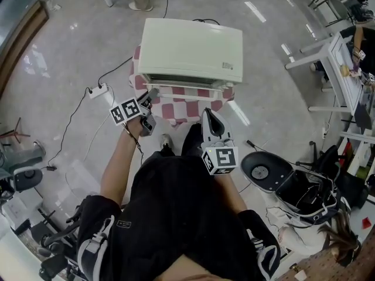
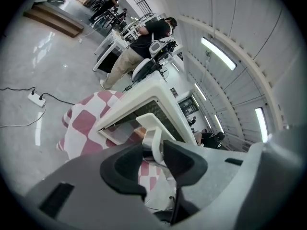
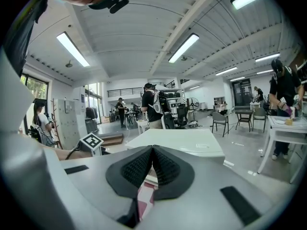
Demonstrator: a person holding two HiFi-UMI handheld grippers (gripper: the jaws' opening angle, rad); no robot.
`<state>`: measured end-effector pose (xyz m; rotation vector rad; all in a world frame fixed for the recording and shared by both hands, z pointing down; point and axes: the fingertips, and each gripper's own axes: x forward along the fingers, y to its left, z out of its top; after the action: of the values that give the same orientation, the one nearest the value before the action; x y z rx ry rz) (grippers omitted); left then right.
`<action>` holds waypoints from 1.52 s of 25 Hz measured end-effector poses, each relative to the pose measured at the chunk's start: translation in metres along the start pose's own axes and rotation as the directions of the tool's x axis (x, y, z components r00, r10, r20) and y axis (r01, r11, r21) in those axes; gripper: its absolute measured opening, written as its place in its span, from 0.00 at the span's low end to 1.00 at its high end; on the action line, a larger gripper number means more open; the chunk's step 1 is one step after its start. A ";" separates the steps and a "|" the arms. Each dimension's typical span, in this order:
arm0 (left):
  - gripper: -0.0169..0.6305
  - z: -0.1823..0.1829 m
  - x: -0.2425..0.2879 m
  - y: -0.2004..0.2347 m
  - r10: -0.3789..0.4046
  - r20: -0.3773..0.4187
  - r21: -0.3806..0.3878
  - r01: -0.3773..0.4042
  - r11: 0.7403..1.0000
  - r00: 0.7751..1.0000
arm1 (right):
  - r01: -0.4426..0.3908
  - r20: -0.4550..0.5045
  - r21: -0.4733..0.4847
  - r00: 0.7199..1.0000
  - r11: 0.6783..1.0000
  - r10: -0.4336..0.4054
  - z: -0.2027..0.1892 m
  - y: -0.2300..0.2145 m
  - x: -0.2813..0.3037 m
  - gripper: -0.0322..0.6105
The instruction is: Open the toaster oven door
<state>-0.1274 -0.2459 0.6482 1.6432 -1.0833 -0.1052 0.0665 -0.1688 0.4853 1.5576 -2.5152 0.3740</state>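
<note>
A cream toaster oven (image 1: 190, 51) stands on a small table draped in a red-and-white checked cloth (image 1: 187, 107). Its white door handle (image 1: 187, 87) runs along the front's top edge. My left gripper (image 1: 150, 97) is at the handle's left end. In the left gripper view the handle (image 2: 152, 128) sits between the black pads (image 2: 180, 159), which press on it from both sides, and the glass door (image 2: 120, 128) lies just beyond. My right gripper (image 1: 208, 115) hovers over the cloth in front of the oven's right half. It is shut (image 3: 152, 164) with nothing in it, and the oven's top (image 3: 182, 140) shows ahead.
A power strip (image 1: 98, 91) with cables lies on the floor left of the table. An open case (image 1: 266, 171) sits on the floor to the right. White desks (image 1: 343, 69) stand at far right. A person (image 2: 136, 47) stands behind the oven.
</note>
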 end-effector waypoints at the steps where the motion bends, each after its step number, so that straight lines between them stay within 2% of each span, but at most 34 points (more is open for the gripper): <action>1: 0.24 -0.005 -0.003 0.003 0.002 -0.007 -0.003 -0.002 1.000 1.000 | 0.007 -0.007 0.000 1.000 1.000 -0.007 -0.003 -0.001 -0.001 0.09; 9: 0.22 -0.049 -0.023 0.034 0.038 -0.066 -0.042 -0.041 0.998 0.997 | 0.096 -0.087 -0.007 0.992 0.995 -0.096 -0.037 -0.016 -0.012 0.09; 15: 0.22 -0.069 -0.025 0.051 0.066 -0.086 -0.030 -0.068 0.997 0.994 | 0.140 -0.150 0.004 0.979 0.990 -0.138 -0.067 -0.026 -0.015 0.09; 18: 0.22 -0.077 -0.028 0.054 0.072 -0.094 -0.024 -0.074 0.997 0.993 | 0.163 -0.209 0.099 0.968 0.982 -0.139 -0.087 -0.034 -0.020 0.09; 24: 0.22 -0.082 -0.028 0.057 0.064 -0.096 -0.026 -0.067 0.997 0.993 | 0.266 -0.288 0.255 0.939 0.930 -0.190 -0.126 -0.070 -0.018 0.10; 25: 0.22 -0.083 -0.028 0.058 0.065 -0.097 -0.025 -0.068 0.997 0.993 | 0.279 -0.297 0.295 0.936 0.914 -0.190 -0.131 -0.076 -0.017 0.10; 27: 0.22 -0.085 -0.029 0.060 0.070 -0.102 -0.023 -0.072 0.997 0.992 | 0.297 -0.317 0.387 0.932 0.873 -0.176 -0.143 -0.087 -0.013 0.23; 29: 0.22 -0.088 -0.030 0.062 0.074 -0.107 -0.024 -0.077 0.997 0.992 | 0.312 -0.330 0.488 0.931 0.815 -0.158 -0.155 -0.097 -0.008 0.31; 33: 0.22 -0.089 -0.032 0.064 0.077 -0.112 -0.024 -0.080 0.997 0.991 | 0.325 -0.342 0.685 0.934 0.652 -0.106 -0.182 -0.113 0.002 0.33; 35: 0.22 -0.089 -0.032 0.062 0.079 -0.111 -0.026 -0.083 0.996 0.991 | 0.327 -0.344 0.748 0.935 0.577 -0.084 -0.192 -0.119 0.005 0.33; 38: 0.22 -0.090 -0.032 0.061 0.085 -0.113 -0.028 -0.088 0.996 0.990 | 0.332 -0.350 0.792 0.935 0.513 -0.065 -0.200 -0.124 0.011 0.32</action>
<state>-0.1308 -0.1566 0.7183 1.5521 -1.0606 0.0253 0.1732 -0.1723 0.6947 1.8336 -1.9171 1.8625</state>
